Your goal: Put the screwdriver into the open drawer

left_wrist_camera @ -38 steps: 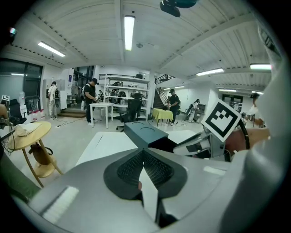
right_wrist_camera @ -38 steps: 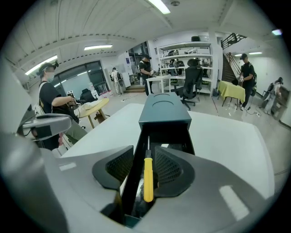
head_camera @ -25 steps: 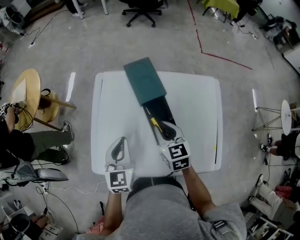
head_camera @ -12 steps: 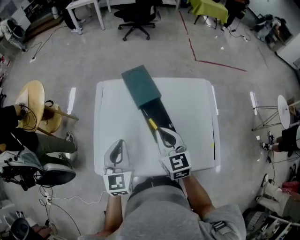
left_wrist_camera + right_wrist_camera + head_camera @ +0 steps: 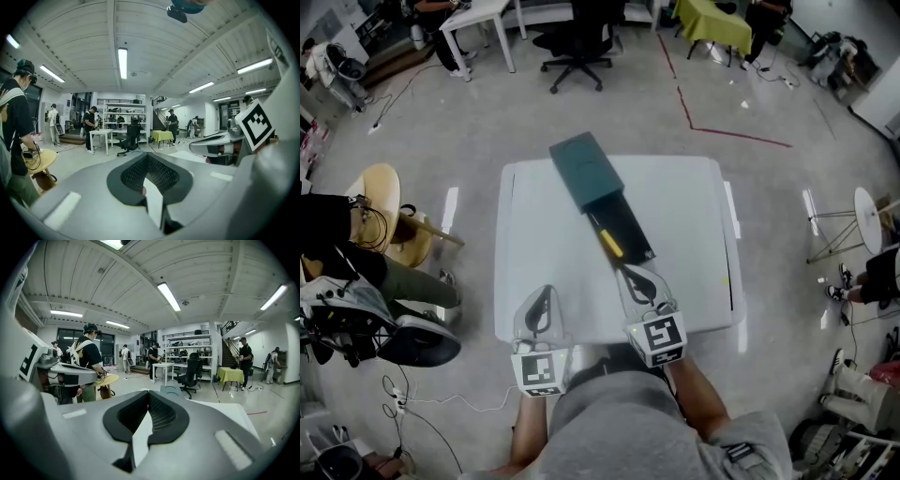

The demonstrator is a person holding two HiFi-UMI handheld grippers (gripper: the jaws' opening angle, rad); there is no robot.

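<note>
Lying in the open drawer [image 5: 634, 228] on the table [image 5: 694, 216], the screwdriver [image 5: 609, 241] showed its yellow handle. The right gripper [image 5: 631, 273], spread over the drawer's near end a second before, had drawn back toward the table's near edge, jaws pressed together with nothing between them. The left gripper [image 5: 542, 293], likewise closed and empty, had eased back beside it.

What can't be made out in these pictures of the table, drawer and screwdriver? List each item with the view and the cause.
- Screwdriver: head view, too small to tell its tip shape.
- Screwdriver again: absent from both gripper views, where the left tool and right tool fill the lower frame.
- Drawer: head view, its inside is dark and small, so other contents cannot be told.
</note>
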